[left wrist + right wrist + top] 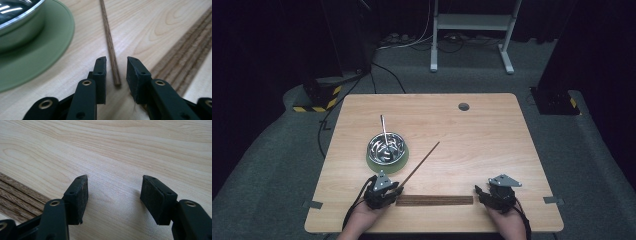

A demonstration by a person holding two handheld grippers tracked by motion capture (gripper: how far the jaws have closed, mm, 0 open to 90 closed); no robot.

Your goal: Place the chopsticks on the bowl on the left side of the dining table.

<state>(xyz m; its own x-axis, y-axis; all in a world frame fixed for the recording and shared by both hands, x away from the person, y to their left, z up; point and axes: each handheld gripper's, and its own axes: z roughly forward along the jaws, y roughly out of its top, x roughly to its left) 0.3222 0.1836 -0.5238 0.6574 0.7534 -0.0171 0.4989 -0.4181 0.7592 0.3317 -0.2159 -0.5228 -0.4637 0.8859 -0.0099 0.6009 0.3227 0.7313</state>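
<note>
your left gripper [116, 72] has its fingers released around the chopstick's [110, 45] near end, beside the bowl [386, 147]; its far end is cut off. your right gripper [113, 195] is released, holding nothing.

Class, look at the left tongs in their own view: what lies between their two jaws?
The near end of the thin wooden stick lies on the table between the left tongs' jaws, with gaps on both sides; the left gripper view shows this.

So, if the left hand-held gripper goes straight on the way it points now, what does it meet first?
Probably nothing new: the thin dark wooden stick already lies between the open jaws of the left hand-held gripper. The jaws would slide along it, apparently passing right of the round green plate.
</note>
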